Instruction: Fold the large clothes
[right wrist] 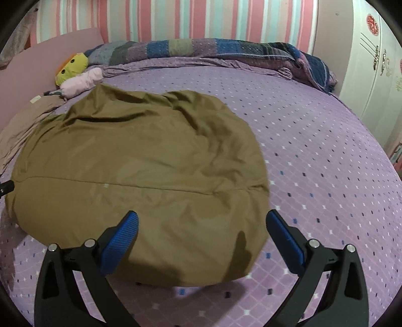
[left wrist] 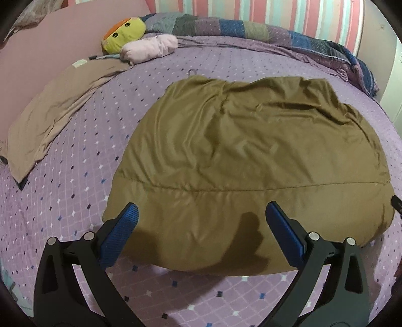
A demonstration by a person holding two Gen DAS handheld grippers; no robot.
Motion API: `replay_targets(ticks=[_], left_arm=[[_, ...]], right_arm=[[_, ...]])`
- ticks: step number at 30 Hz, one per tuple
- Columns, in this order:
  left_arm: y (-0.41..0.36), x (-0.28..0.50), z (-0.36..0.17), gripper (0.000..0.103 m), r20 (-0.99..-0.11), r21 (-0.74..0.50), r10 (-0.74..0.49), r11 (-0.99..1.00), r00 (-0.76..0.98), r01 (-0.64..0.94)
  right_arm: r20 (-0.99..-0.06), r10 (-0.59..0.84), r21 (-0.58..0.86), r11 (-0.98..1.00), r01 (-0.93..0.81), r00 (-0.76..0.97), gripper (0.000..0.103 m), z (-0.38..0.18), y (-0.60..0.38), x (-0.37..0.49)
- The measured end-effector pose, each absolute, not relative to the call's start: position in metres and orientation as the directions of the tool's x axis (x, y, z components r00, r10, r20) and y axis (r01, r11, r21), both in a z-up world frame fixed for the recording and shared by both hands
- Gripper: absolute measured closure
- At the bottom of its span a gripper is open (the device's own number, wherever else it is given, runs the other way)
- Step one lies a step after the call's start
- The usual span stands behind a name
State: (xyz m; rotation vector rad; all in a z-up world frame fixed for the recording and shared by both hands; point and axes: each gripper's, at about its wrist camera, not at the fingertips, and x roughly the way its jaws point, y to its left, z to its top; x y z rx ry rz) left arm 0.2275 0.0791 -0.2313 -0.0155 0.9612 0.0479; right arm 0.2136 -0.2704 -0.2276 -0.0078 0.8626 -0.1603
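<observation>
Olive-brown garment (left wrist: 233, 161) spread mid-frame on purple patterned bedsheet (left wrist: 75, 201), bare sheet ringing its edges. Left gripper (left wrist: 199, 213) and right gripper (right wrist: 201, 221) both spread wide, empty, at near hem. Striped wall (right wrist: 176, 20) along top.

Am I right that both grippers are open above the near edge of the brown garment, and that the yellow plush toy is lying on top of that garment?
Not quite. Both the left gripper and right gripper are open over the brown garment, but the yellow plush toy lies apart from it, on the purple bedspread beside a pink pillow. The left wrist view shows this.
</observation>
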Motion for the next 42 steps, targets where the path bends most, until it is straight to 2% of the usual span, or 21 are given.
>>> replay_targets(ticks=[6, 19, 27, 36, 42], left_arm=[[0.097, 0.231, -0.244, 0.003, -0.831, 0.047, 0.072, 0.997, 0.552, -0.059], [0.116, 0.239, -0.243, 0.003, -0.849, 0.028, 0.037, 0.999, 0.527, -0.026], [0.120, 0.241, -0.237, 0.003, -0.841, 0.070, 0.074, 0.997, 0.537, -0.028], [0.133, 0.238, -0.231, 0.003, -0.830, 0.062, 0.088, 0.996, 0.551, -0.065], [0.130, 0.238, -0.230, 0.003, -0.828, 0.075, 0.089, 0.996, 0.554, -0.047]], right_arm=[[-0.752, -0.191, -0.093, 0.978, 0.186, 0.631, 0.002, -0.229, -0.302, 0.209], [-0.802, -0.085, 0.086, 0.963, 0.255, 0.592, 0.002, -0.257, -0.350, 0.210], [-0.801, 0.041, 0.247, 0.931, 0.267, 0.598, 0.002, -0.274, -0.362, 0.226], [-0.802, 0.301, 0.469, 0.852, 0.231, 0.516, 0.002, -0.302, -0.371, 0.266], [-0.811, 0.347, 0.474, 0.861, 0.183, 0.471, 0.005, -0.309, -0.348, 0.274]])
